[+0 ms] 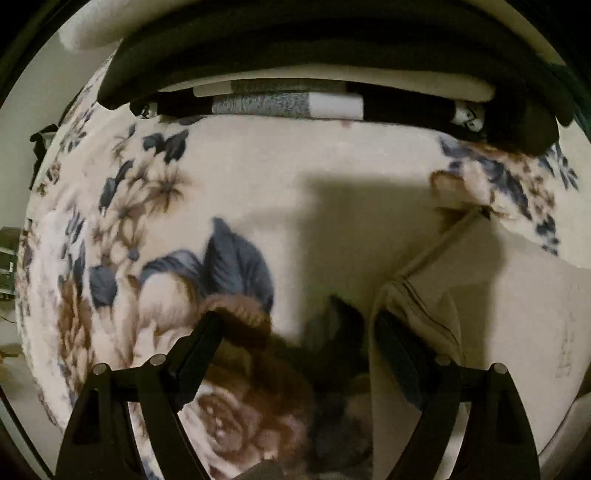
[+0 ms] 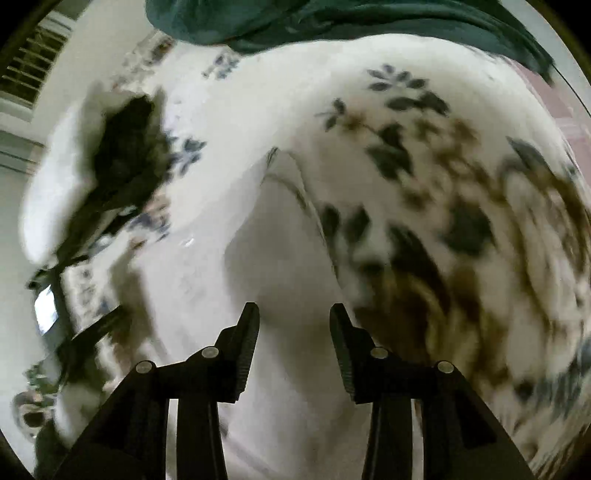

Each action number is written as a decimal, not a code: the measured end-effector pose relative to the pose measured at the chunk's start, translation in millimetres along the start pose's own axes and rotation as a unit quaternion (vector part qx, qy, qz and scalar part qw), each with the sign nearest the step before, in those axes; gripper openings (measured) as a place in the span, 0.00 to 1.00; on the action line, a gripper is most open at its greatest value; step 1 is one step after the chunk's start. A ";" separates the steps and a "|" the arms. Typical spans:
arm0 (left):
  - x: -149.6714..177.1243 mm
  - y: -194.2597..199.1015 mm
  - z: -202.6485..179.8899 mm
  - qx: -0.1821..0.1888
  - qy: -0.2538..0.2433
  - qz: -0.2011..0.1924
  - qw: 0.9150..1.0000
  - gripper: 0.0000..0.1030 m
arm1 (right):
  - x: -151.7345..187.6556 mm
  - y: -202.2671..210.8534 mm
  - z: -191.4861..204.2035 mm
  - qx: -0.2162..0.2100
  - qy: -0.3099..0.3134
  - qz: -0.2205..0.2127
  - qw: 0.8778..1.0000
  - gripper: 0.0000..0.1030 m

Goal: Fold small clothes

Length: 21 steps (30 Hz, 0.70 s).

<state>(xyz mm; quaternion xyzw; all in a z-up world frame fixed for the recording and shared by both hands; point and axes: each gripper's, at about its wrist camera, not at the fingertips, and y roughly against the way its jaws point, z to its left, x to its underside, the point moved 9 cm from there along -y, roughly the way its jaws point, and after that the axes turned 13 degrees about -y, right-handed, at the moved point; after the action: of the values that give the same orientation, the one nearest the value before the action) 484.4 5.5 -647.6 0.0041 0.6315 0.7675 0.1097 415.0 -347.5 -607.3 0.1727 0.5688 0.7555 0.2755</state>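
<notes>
1. At the far left of the left wrist view lies the plush cream blanket with blue leaves and brown roses (image 1: 236, 173); its pile is fleecy and soft, and it covers nearly the whole surface.
2. The left gripper (image 1: 295, 325) points steeply down at the blanket, its two black ribbed plastic fingers (image 1: 201, 345) spread wide with only blanket pattern between them (nothing is clamped).
3. Along the top edge runs a stack of folded clothes in black, speckled grey and white bands (image 1: 288, 103), flat and layered, under a dark rounded fabric roll (image 1: 295, 48).
4. To the right lies the small cream garment with a stitched seam and a thin edge band (image 1: 480, 314), smooth and flat-woven against the fuzzy blanket; the gripper's right-hand finger overlaps its left edge in the picture, though contact cannot be judged.
5. In the right wrist view, heavily blurred, a crumpled black cloth (image 2: 125, 155) sits at the left on the blanket.
6. In the middle the same pale garment shows as a smooth white fold with a rounded edge (image 2: 280, 236), lying on the blanket directly ahead of the right gripper (image 2: 293, 314).
7. That gripper's black fingers stand partly apart, with the garment seen beyond the gap and neither pad pressing it.
8. At the upper right a dark green fabric (image 2: 332, 22) drapes across the edge.
</notes>
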 end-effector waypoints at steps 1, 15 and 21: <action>-0.5 -0.2 1.5 0.001 -0.004 -0.001 1.000 0.85 | -3.9 -17.1 3.5 0.030 0.004 0.005 1.000 0.41; 138.4 102.2 24.1 0.085 -0.017 -0.025 0.996 0.85 | 140.7 97.1 -56.9 -0.056 0.011 0.151 0.987 0.54; 272.8 121.0 -16.7 0.100 -0.016 0.069 0.992 0.85 | 250.0 138.0 -157.6 -0.021 -0.050 0.201 0.978 0.55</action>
<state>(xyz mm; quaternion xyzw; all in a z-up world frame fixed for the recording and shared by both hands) 196.0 15.2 -569.7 0.0706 0.7015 0.7062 0.0653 97.0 -342.5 -534.9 0.3155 0.4919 0.7976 0.1495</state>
